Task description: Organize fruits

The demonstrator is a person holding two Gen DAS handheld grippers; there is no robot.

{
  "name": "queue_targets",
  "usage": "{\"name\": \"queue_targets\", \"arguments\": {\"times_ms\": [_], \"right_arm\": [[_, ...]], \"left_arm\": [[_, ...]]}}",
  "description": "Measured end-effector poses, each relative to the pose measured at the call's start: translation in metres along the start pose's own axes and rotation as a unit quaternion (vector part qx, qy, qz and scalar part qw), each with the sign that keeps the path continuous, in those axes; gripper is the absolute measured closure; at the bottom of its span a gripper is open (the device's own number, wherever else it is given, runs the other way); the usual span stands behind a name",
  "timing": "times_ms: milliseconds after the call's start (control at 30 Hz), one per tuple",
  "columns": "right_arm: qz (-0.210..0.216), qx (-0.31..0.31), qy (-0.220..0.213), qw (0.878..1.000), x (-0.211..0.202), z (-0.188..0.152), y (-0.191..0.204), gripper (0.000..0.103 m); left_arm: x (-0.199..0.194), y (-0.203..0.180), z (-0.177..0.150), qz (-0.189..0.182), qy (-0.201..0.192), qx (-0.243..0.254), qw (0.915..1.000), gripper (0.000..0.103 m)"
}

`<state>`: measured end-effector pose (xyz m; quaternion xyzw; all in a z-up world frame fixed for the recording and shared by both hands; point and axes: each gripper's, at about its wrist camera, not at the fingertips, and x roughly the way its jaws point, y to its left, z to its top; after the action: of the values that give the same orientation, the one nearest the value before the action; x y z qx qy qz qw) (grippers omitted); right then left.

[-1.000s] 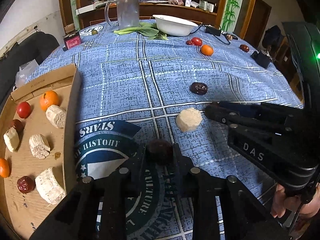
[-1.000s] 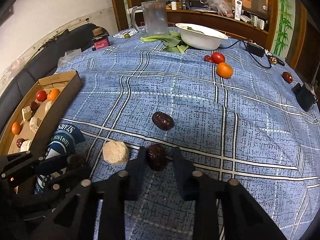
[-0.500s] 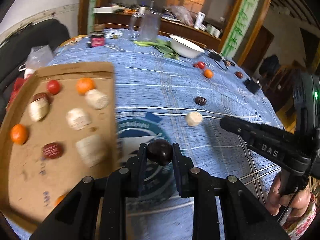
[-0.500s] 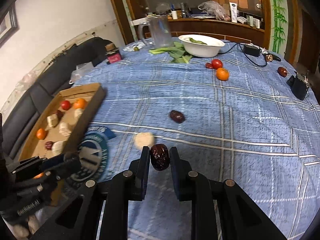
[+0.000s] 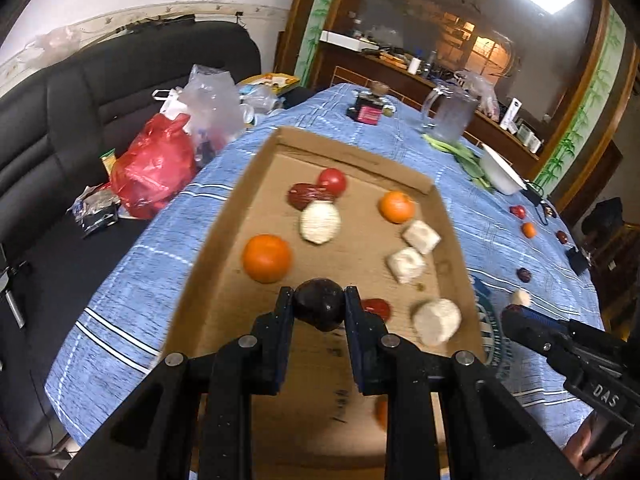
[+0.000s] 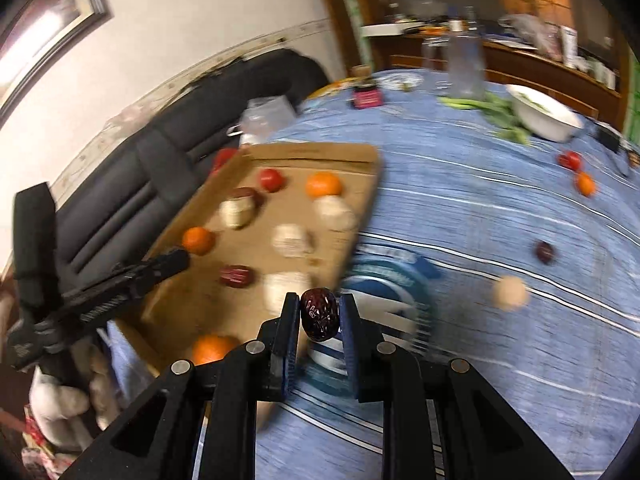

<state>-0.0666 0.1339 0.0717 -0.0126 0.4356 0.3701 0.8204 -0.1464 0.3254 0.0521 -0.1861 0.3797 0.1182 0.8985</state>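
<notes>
My left gripper is shut on a dark red date and holds it over the near half of the cardboard tray. The tray holds oranges, a tomato, dates and several pale chunks. My right gripper is shut on another wrinkled dark date, above the tray's right edge and the blue round print on the cloth. On the cloth lie a loose date, a pale chunk, a tomato and an orange.
A white bowl with greens, a glass jug and a small red box stand at the far side of the table. A black sofa with plastic bags lies left of the table.
Both grippers have lifted off the cloth with their dates and swung left toward the tray. The left one now hangs over the tray's inside; the right one reaches the tray's right edge.
</notes>
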Motion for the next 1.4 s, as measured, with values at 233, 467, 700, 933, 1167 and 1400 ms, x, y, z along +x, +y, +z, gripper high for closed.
{"name": "queue_targets", "arguments": {"times_ms": [233,467,700,933,1167,1400], "right_arm": [[0.026,-0.022,0.031,0.999,0.04,0.001,0.036,0.08],[0.022,-0.021,0.047,0.998,0.061,-0.006,0.042,0.08],[0.017,-0.006,0.036,0.999,0.062,-0.009,0.035,0.056],[0.015,0.005,-0.002,1.0,0.027,-0.013,0.033,0.052],[-0.024,0.042,-0.055,0.997,-0.026,-0.038,0.012,0.043],[-0.074,0.079,-0.085,0.991,-0.069,-0.068,-0.009,0.036]], "left_arm": [[0.014,0.006,0.0,0.006,0.011,0.003,0.9999,0.079],[0.017,0.014,0.0,0.007,0.012,-0.013,0.9998,0.078],[0.007,0.007,-0.001,-0.003,0.007,-0.011,0.9999,0.05],[-0.018,-0.007,-0.006,-0.002,-0.017,0.008,0.9998,0.038],[-0.061,-0.023,-0.017,0.034,-0.084,0.039,0.9951,0.028],[-0.137,-0.046,-0.036,0.098,-0.224,0.045,0.9686,0.0]]}}
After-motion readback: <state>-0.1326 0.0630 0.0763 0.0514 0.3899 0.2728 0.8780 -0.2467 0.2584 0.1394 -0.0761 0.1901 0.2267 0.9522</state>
